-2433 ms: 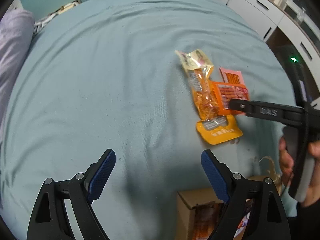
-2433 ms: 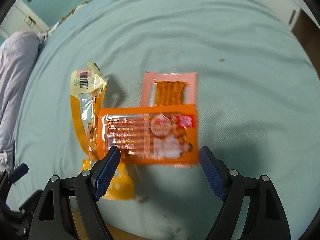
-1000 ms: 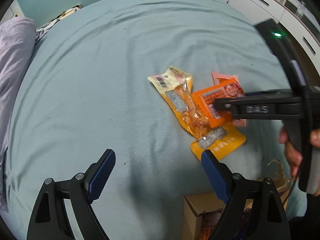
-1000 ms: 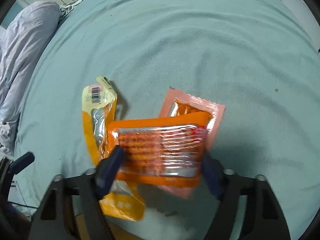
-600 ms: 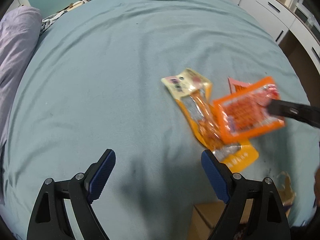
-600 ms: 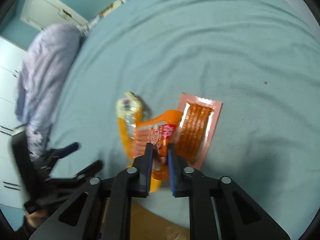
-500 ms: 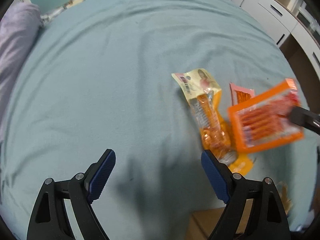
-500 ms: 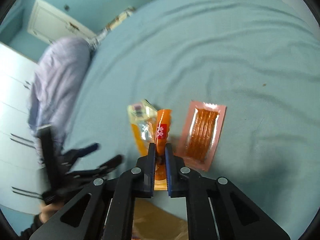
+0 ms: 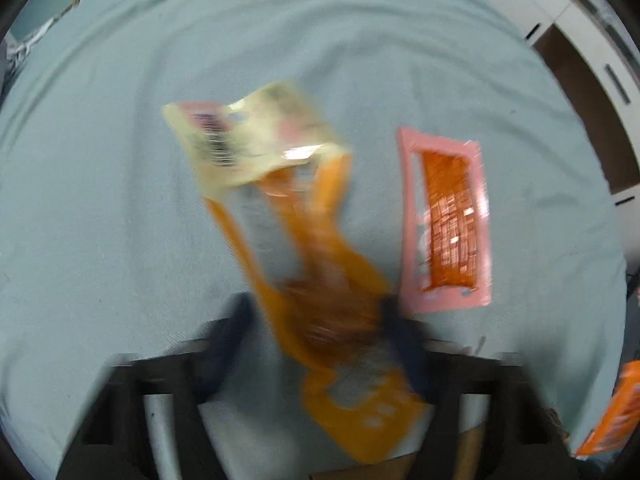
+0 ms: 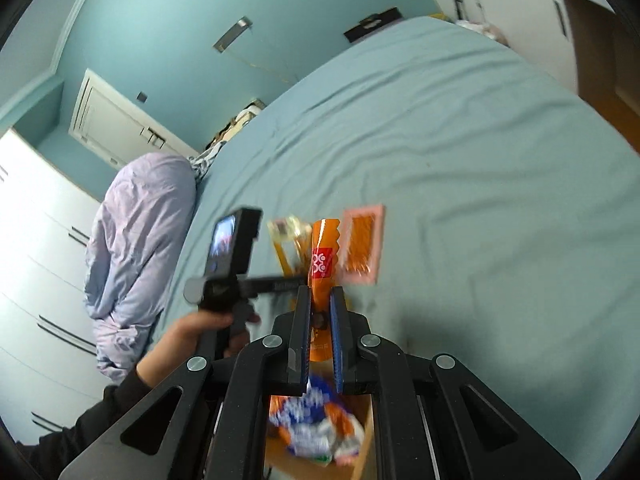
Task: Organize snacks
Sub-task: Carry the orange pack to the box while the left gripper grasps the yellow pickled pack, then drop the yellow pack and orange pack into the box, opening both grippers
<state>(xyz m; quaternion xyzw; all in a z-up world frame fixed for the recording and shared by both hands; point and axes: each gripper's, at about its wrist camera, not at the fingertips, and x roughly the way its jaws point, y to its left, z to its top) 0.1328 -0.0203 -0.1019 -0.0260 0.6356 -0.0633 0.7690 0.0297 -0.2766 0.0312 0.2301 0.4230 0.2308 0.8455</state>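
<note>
While my right gripper (image 10: pixel 318 322) pinches the orange snack packet (image 10: pixel 322 276) edge-on above the cardboard box (image 10: pixel 360 456), my left gripper (image 9: pixel 316 340) straddles the blurred yellow-orange pouch (image 9: pixel 296 240); I cannot tell whether it grips. Beyond, the pink packet (image 9: pixel 448 220) lies on the bedsheet (image 9: pixel 100 200)

Pale teal bedsheet (image 9: pixel 120 200) throughout. Yellow-orange pouch (image 9: pixel 288 216) with cream top and black barcode, blurred. Pink packet (image 9: pixel 446 220) framing a rust-orange window. Bright orange packet (image 10: pixel 322 264) with a red square bearing white marks. Lilac duvet (image 10: pixel 136 248) at far left. Sky-blue wall (image 10: pixel 168 40), white cabinets (image 10: pixel 36 280). Black grippers with blue pads (image 10: pixel 338 340). Blue, white and orange wrappers (image 10: pixel 316 428) in a brown box (image 10: pixel 362 454).
</note>
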